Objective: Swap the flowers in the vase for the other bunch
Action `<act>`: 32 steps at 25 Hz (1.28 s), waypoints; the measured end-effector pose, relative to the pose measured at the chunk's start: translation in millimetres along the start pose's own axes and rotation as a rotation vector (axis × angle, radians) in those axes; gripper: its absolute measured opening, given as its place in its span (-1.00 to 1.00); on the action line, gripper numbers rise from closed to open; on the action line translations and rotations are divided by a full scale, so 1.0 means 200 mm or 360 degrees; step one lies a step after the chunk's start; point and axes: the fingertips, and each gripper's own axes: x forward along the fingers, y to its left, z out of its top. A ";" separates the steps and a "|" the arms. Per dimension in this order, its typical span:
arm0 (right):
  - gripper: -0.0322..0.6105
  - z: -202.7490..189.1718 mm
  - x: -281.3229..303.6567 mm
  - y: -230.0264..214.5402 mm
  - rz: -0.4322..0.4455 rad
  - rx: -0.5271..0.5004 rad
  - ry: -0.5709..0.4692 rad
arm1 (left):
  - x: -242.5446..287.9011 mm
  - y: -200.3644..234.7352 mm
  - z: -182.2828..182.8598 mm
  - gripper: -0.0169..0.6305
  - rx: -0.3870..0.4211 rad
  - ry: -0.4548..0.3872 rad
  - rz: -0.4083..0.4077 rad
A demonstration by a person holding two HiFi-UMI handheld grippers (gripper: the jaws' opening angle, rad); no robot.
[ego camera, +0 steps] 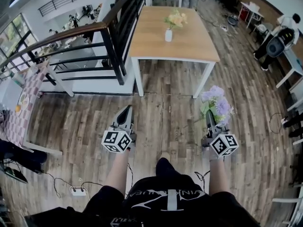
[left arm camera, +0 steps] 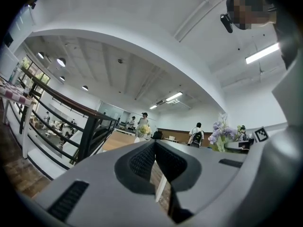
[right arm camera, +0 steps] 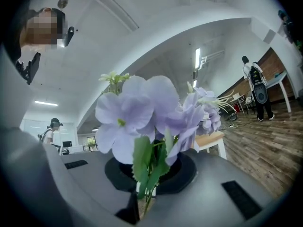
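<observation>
- Purple artificial flowers with green leaves (right arm camera: 151,122) sit clamped by their stems in the right gripper (ego camera: 210,121), its jaws closed tight on them and the blooms spreading out past the jaw tips.
- The left gripper (left arm camera: 154,148) is fully closed with nothing between its jaws.
- Up ahead, the small white vase (ego camera: 168,35) stands on the light wooden table with white legs (ego camera: 189,46), pale yellow flowers (ego camera: 175,19) in it, well apart from both grippers.

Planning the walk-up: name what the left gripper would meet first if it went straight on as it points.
The left gripper looks clear up to the table, probably meeting its near edge; depth is unclear.
</observation>
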 end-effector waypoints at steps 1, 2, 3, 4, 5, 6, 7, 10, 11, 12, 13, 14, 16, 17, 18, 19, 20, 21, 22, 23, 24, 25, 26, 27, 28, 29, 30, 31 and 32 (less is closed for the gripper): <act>-0.75 0.01 0.04 -0.03 0.0005 0.0004 -0.0001 | 0.04 0.00 0.00 -0.92 0.0003 0.0001 -0.0004; -0.75 0.02 0.08 -0.05 0.0012 0.0007 -0.0005 | 0.08 0.01 0.01 -0.92 0.0006 0.0001 -0.0005; -0.75 0.02 0.12 -0.07 0.0019 0.0012 -0.0010 | 0.12 0.02 0.01 -0.92 0.0010 0.0003 -0.0002; -0.75 0.02 0.15 -0.09 0.0024 0.0018 -0.0012 | 0.15 0.03 0.01 -0.92 0.0013 0.0008 0.0003; -0.75 0.01 0.18 -0.12 0.0023 0.0025 -0.0010 | 0.18 0.04 0.00 -0.92 0.0015 0.0016 0.0009; -0.75 0.01 0.22 -0.15 0.0018 0.0033 -0.0006 | 0.21 0.05 -0.01 -0.92 0.0015 0.0026 0.0014; -0.75 0.01 0.25 -0.18 0.0013 0.0043 -0.0004 | 0.24 0.07 -0.01 -0.92 0.0014 0.0035 0.0019; -0.75 0.01 0.35 -0.25 0.0012 0.0060 0.0002 | 0.34 0.11 -0.03 -0.92 0.0004 0.0046 0.0037; -0.75 0.01 0.38 -0.27 0.0015 0.0060 0.0004 | 0.38 0.12 -0.04 -0.92 0.0004 0.0048 0.0038; -0.75 0.01 0.41 -0.29 0.0018 0.0060 0.0004 | 0.42 0.13 -0.05 -0.92 0.0005 0.0048 0.0038; -0.75 0.01 0.43 -0.32 0.0020 0.0060 0.0001 | 0.46 0.14 -0.06 -0.92 0.0006 0.0048 0.0037; -0.75 0.02 0.46 -0.35 0.0021 0.0059 -0.0001 | 0.50 0.14 -0.07 -0.92 0.0005 0.0046 0.0038; -0.75 0.03 0.51 -0.40 0.0018 0.0056 -0.0007 | 0.58 0.15 -0.08 -0.92 -0.0002 0.0039 0.0035; -0.75 0.03 0.53 -0.43 0.0012 0.0053 -0.0008 | 0.62 0.15 -0.08 -0.92 -0.0005 0.0037 0.0030; -0.75 0.04 0.55 -0.46 0.0007 0.0048 -0.0010 | 0.65 0.15 -0.08 -0.92 -0.0007 0.0034 0.0024; -0.75 0.06 0.57 -0.48 0.0004 0.0043 -0.0014 | 0.69 0.15 -0.08 -0.92 -0.0008 0.0030 0.0019; -0.75 0.07 0.59 -0.50 0.0004 0.0039 -0.0020 | 0.72 0.15 -0.09 -0.92 -0.0008 0.0024 0.0014; -0.75 0.08 0.60 -0.51 0.0006 0.0035 -0.0025 | 0.75 0.15 -0.09 -0.92 -0.0009 0.0018 0.0008; -0.75 0.08 0.62 -0.52 0.0009 0.0032 -0.0029 | 0.77 0.15 -0.09 -0.92 -0.0008 0.0013 0.0002; -0.75 0.08 0.64 -0.53 0.0013 0.0030 -0.0032 | 0.79 0.15 -0.10 -0.92 -0.0007 0.0012 -0.0004; -0.75 0.09 0.65 -0.53 0.0019 0.0030 -0.0035 | 0.81 0.16 -0.10 -0.92 -0.0005 0.0013 -0.0008; -0.75 0.09 0.67 -0.53 0.0025 0.0032 -0.0038 | 0.83 0.16 -0.10 -0.92 -0.0006 0.0015 -0.0009; -0.75 0.09 0.69 -0.54 0.0031 0.0035 -0.0038 | 0.84 0.17 -0.11 -0.92 -0.0008 0.0020 -0.0007; -0.75 0.09 0.71 -0.54 0.0035 0.0039 -0.0036 | 0.85 0.17 -0.12 -0.92 -0.0011 0.0028 -0.0002; -0.75 0.09 0.72 -0.55 0.0040 0.0044 -0.0033 | 0.86 0.18 -0.12 -0.92 -0.0013 0.0037 0.0004; -0.75 0.08 0.73 -0.55 0.0045 0.0050 -0.0029 | 0.87 0.18 -0.13 -0.92 -0.0014 0.0048 0.0011; -0.75 0.08 0.75 -0.56 0.0051 0.0058 -0.0026 | 0.88 0.19 -0.14 -0.92 -0.0017 0.0057 0.0019; -0.75 0.08 0.76 -0.57 0.0057 0.0066 -0.0023 | 0.89 0.19 -0.14 -0.92 -0.0019 0.0063 0.0025; -0.75 0.08 0.78 -0.57 0.0061 0.0073 -0.0020 | 0.91 0.20 -0.14 -0.92 -0.0020 0.0067 0.0029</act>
